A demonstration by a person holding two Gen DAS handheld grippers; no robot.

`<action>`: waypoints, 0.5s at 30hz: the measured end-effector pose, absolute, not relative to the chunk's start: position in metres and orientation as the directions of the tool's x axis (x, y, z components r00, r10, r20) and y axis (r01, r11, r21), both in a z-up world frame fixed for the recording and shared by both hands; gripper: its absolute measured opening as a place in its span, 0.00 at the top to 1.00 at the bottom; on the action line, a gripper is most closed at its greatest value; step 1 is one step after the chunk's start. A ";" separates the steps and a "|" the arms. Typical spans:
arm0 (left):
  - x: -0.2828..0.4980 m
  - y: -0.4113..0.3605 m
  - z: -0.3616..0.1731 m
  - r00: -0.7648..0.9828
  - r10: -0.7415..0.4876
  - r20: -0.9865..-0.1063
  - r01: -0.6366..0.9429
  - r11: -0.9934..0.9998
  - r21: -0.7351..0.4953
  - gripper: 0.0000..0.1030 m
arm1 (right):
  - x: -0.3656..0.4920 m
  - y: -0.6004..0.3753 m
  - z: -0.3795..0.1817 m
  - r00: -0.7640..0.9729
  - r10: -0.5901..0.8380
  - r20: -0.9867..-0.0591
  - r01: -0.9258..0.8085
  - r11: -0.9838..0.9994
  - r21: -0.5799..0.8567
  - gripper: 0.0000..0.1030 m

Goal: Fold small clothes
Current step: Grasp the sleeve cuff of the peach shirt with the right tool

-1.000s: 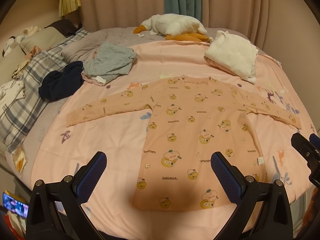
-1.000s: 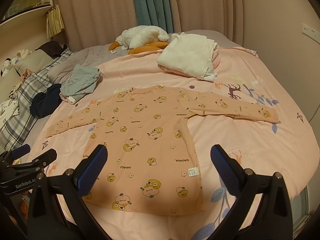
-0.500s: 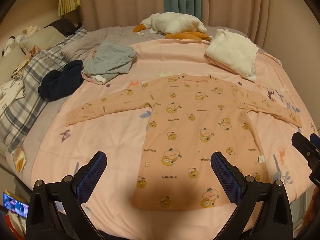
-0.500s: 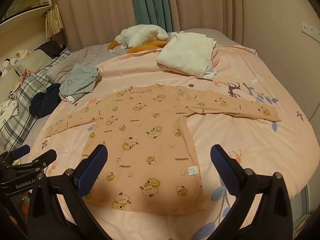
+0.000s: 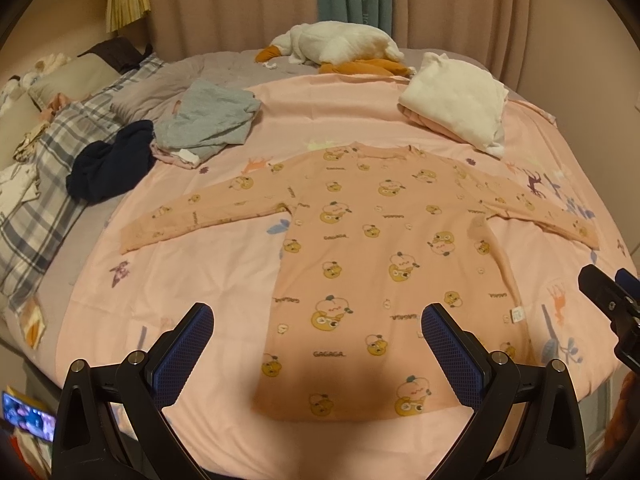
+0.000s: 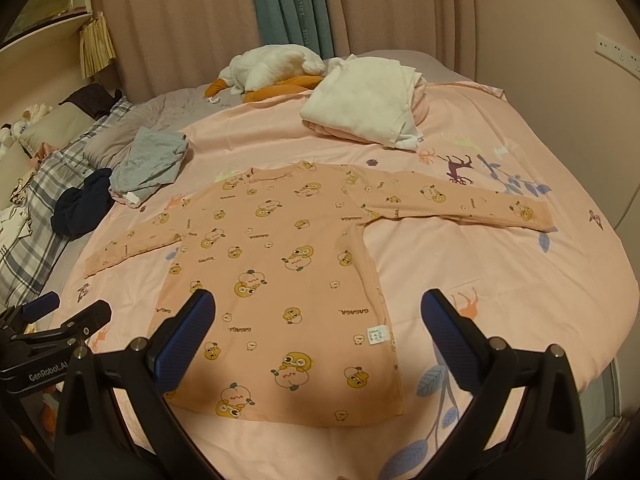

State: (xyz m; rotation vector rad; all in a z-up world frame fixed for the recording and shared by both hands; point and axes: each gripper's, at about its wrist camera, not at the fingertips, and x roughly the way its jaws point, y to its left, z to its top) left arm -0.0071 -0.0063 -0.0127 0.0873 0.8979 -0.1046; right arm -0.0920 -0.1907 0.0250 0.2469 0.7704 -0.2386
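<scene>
Little has shifted since a second ago: your two cameras have crept a touch closer to the bed, and the pink long-sleeved top (image 5: 384, 264) (image 6: 276, 280) lies as it lay. You hold the left gripper (image 5: 316, 348) over the near edge of the pink sheet (image 5: 192, 264) (image 6: 520, 300), jaws spread wide, gripping nothing; blue pads (image 5: 182, 354) show on both fingers. Your right gripper (image 6: 316, 340) hangs just to its right, jaws equally wide, also empty; its tip shows at the right border of the left view (image 5: 612, 304).

Top: flat on the sheet, hem toward you, neckline away, both sleeves stretched straight out to the sides. Printed cartoon figures and the word GAGAGA run across it. A small white care tag (image 6: 378, 335) sits on its right side seam near the hem. A shadow falls over the hem.

Beyond the top's neckline, to the right: a folded white garment (image 5: 456, 100) (image 6: 368, 100). Further back from the top: a white and orange plush goose (image 5: 340, 48) (image 6: 272, 70). Left of the top's left sleeve: a rumpled grey garment (image 5: 208, 124) (image 6: 150, 164), touching a dark navy heap (image 5: 110, 162) (image 6: 80, 208). Further left again: a plaid blanket (image 5: 36, 208) (image 6: 32, 236).
</scene>
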 end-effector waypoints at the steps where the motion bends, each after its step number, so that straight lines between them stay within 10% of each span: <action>1: -0.007 -0.008 -0.012 0.619 -0.056 -0.784 0.130 0.991 0.031 0.00 | -0.093 -0.192 0.024 0.692 -0.123 -0.711 0.305 0.943 0.133 0.00; 9: 0.007 -0.013 -0.017 0.578 -0.147 -0.803 0.156 0.985 -0.069 0.00 | -0.096 -0.212 0.017 0.696 -0.108 -0.710 0.323 0.930 0.176 0.00; 15: 0.028 -0.010 -0.030 0.516 -0.393 -0.761 0.228 0.919 -0.321 0.00 | -0.108 -0.262 0.001 0.793 0.099 -0.601 0.253 0.844 0.474 0.00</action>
